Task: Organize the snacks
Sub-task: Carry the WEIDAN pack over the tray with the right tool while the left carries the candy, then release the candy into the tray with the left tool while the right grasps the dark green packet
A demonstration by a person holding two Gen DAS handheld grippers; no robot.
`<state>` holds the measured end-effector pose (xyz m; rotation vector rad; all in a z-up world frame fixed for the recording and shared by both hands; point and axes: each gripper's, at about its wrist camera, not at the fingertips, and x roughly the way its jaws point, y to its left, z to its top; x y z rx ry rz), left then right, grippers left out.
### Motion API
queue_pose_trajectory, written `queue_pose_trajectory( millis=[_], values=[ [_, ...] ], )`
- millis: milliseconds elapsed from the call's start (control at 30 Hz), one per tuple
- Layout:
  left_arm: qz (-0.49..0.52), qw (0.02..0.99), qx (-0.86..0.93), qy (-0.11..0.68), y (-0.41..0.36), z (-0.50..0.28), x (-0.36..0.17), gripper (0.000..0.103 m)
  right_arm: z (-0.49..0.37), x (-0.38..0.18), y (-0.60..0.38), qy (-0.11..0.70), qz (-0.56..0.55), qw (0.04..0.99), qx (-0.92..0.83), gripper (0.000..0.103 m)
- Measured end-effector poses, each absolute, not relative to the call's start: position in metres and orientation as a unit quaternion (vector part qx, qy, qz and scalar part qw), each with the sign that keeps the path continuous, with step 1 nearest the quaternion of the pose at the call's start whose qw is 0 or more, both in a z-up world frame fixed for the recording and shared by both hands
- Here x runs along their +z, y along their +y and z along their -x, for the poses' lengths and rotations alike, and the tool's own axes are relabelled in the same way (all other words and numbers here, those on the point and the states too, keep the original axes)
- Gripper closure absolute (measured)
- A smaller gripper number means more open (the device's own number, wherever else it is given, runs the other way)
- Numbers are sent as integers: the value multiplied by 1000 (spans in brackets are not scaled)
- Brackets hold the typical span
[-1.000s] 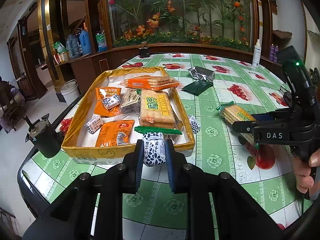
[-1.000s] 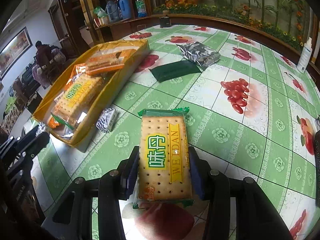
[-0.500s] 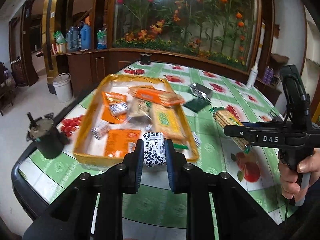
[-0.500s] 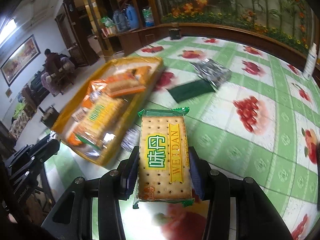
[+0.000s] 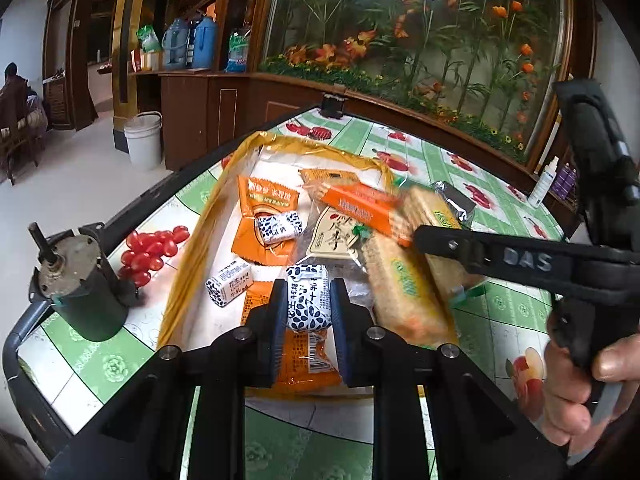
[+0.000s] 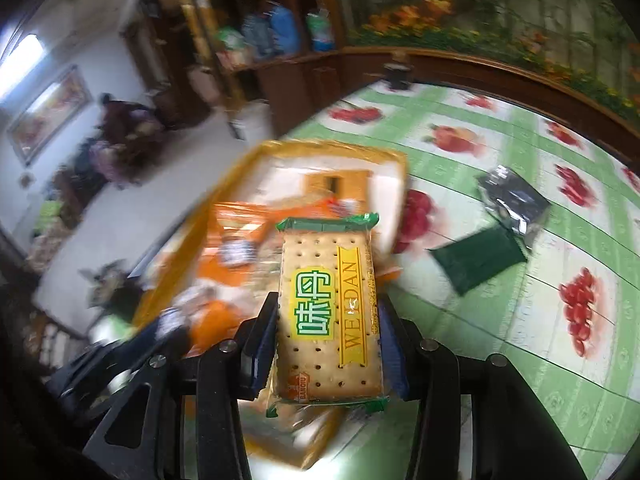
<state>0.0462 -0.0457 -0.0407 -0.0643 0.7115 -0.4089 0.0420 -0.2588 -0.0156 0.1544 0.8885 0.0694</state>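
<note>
Gripping a small white candy with dark blue spots point(image 5: 309, 295), the left tool point(image 5: 306, 320) has its jaws almost closed on the wrapper and holds it above the near end of the yellow tray point(image 5: 188, 264); the right tool point(image 6: 326, 344), jaws part open, is clamped on the long sides of a cracker pack point(image 6: 328, 316) with a green-edged wrapper, held over the tray's right edge; in the left wrist view the same tool shows from the side, a hand point(image 5: 580, 392) round its grip, and the pack is blurred there. The tray sits near the left edge of the bench point(image 5: 496, 308), which wears a green and white fruit cloth; in it lie orange packets point(image 5: 264, 216), two more spotted candies point(image 5: 278, 226), a beige sachet point(image 5: 334, 234), an orange biscuit pack point(image 5: 360, 208) and another cracker pack point(image 5: 404, 292) along its right side. A dark cylinder with a metal top point(image 5: 80, 292) stands at the bench's left edge, beside the tray; right of the tray, well apart from it, a silver packet point(image 6: 514, 198) and a dark green packet point(image 6: 476, 260) lie on the cloth.
</note>
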Motion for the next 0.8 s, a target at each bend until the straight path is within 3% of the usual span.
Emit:
queue_pose_trajectory(
  millis=[400,800],
  values=[
    [45,909,-182,371,-42,-64,-45,85,-100,-28,-229,431,-99,894,76,56],
    [43,904,-173,388,-47,-70,-50,84,-101,-33,-207,432,-71,890,124,52]
  ],
)
